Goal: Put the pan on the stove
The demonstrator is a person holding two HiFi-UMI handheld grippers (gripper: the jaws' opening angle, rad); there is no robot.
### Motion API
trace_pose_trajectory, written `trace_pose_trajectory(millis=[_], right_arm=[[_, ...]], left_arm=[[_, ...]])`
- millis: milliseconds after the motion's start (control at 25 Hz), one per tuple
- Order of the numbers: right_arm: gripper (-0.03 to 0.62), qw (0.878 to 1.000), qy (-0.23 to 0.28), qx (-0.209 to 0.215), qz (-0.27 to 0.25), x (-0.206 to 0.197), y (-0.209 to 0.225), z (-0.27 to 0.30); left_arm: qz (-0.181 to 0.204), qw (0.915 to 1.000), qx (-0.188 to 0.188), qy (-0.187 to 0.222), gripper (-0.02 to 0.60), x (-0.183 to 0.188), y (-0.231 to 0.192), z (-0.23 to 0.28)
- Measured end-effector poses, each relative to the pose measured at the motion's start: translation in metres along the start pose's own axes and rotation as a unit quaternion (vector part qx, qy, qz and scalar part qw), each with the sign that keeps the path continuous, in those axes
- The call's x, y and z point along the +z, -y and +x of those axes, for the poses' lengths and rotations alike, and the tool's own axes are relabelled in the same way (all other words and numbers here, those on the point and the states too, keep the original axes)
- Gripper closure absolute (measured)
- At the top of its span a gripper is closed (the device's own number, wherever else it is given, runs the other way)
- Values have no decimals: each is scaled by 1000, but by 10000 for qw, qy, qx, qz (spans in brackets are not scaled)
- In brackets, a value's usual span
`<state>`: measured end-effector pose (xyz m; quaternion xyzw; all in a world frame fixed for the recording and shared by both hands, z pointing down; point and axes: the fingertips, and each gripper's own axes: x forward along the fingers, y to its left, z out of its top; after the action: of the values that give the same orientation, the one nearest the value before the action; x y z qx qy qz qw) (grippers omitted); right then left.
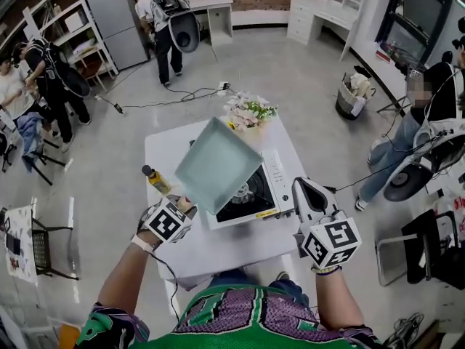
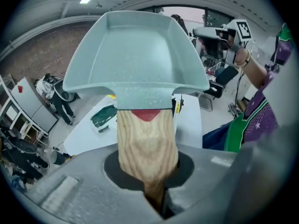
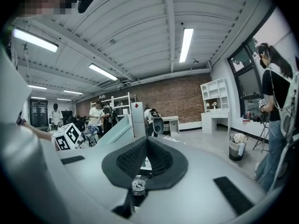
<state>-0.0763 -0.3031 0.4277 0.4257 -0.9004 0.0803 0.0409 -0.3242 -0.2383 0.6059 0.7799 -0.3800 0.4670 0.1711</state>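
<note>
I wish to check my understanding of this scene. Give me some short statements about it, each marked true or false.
1. The left gripper grips the pan by its wooden handle. True.
2. The pan rests on the stove. False: it is held in the air, not yet set down.
3. The right gripper holds the oil bottle. False: nothing is between its jaws; the oil bottle stands on the table, left of the stove.
4. Flowers stand at the table's far end. True.

Pale teal pan (image 1: 218,164) with a wood-grained handle (image 2: 147,143); at its four o'clock, a white stove (image 1: 282,174) with a black top.
</note>
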Motion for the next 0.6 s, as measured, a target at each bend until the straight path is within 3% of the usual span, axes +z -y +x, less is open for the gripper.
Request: trace_pose_trajectory(millis=[240, 400, 600], right_arm=[[592, 9997, -172, -183, 28, -13, 1, -2], [592, 9992, -265, -286, 59, -20, 3, -3], [592, 9982, -350, -479, 113, -25, 13, -5]], left_arm=[[512, 9969, -471, -361, 541, -9, -3, 32], [589, 9929, -818, -626, 541, -16, -2, 49], [921, 9877, -921, -863, 541, -17, -9, 68]])
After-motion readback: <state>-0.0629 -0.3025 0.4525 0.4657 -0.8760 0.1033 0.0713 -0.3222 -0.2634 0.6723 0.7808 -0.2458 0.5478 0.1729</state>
